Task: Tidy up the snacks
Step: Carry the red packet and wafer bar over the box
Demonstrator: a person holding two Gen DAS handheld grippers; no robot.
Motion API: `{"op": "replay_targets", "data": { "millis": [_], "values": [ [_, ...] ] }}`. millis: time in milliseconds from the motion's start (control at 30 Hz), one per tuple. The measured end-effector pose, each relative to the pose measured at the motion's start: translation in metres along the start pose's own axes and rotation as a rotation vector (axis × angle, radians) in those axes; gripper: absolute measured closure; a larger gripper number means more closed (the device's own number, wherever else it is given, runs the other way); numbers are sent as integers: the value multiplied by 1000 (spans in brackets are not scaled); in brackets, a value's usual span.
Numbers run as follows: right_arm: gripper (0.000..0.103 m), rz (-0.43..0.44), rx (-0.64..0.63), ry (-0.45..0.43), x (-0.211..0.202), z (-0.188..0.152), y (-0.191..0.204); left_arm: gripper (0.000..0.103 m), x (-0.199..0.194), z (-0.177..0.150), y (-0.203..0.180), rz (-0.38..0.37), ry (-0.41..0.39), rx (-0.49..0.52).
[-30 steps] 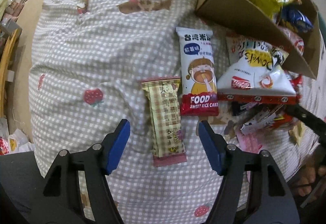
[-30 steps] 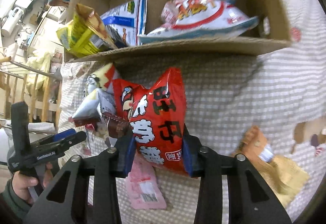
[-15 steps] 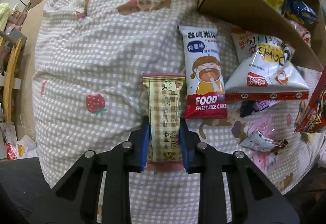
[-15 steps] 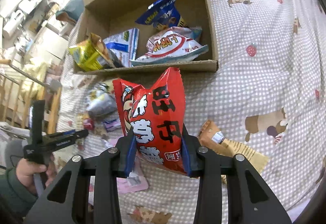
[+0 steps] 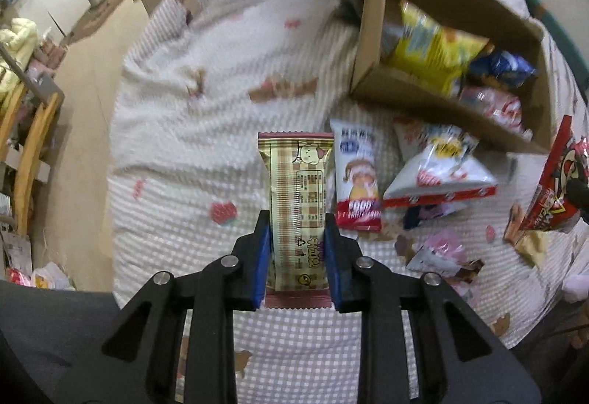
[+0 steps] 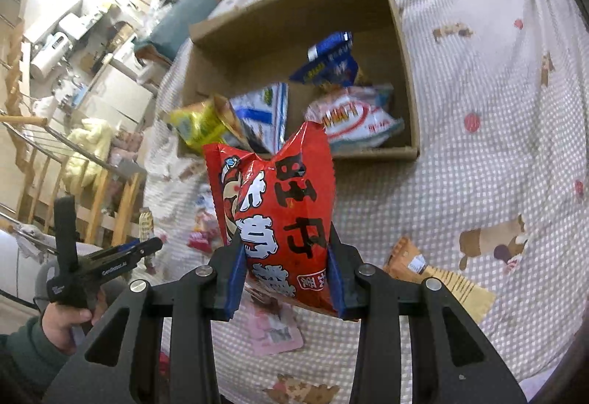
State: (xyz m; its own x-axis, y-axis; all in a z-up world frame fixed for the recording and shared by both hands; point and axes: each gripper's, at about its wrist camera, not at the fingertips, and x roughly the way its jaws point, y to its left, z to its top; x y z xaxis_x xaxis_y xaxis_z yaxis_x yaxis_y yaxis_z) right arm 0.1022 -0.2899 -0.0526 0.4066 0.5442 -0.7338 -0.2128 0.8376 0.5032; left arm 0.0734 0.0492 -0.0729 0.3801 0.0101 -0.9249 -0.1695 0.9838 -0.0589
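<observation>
Now my left hand-held gripper (image 5: 296, 258), which stood wide over the beige plaid snack bar (image 5: 297, 205) a second ago, is clamped on the bar's lower half and has lifted it off the checked bedspread (image 5: 176, 153). The bar's long axis runs straight out along the fingers, its pink-crimped far end pointing away from the camera toward the blurred bedding. The white rice cake packet (image 5: 356, 179) it lay beside is still on the bed, just right of the bar, with the triangular white chip bag (image 5: 440, 170) next to it. My right hand-held gripper (image 6: 285, 273) keeps its hold on the red snack bag (image 6: 279, 209), higher than before, so the whole cardboard box (image 6: 406, 80) now shows beyond it. The bag stands upright between the pads, its notched top edge pointing toward the box, its printing upside down to the camera. The box already holds yellow, blue and white-red packets.
</observation>
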Motion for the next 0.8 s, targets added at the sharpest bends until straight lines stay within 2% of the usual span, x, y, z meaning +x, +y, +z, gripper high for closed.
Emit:
{"op": "replay_targets", "data": {
  "millis": [133,300,600,700,800],
  "values": [
    [64,17,22,-75,-14,13,-2,81,-21,29,-5,-36,-76,17],
    [64,2,43,-137,-22,34,-6,81,-28,66,-40,-77,-129,91],
    [64,-50,60,-154,-10,83,-15,81,17,125,-110,-61,-108,215],
    [64,-66,46,-153,-4,97,-18,80,34,140,-124,-39,-110,243],
    [64,-62,40,-139,9,112,-19,81,41,155,-134,-51,-118,266]
  ]
}}
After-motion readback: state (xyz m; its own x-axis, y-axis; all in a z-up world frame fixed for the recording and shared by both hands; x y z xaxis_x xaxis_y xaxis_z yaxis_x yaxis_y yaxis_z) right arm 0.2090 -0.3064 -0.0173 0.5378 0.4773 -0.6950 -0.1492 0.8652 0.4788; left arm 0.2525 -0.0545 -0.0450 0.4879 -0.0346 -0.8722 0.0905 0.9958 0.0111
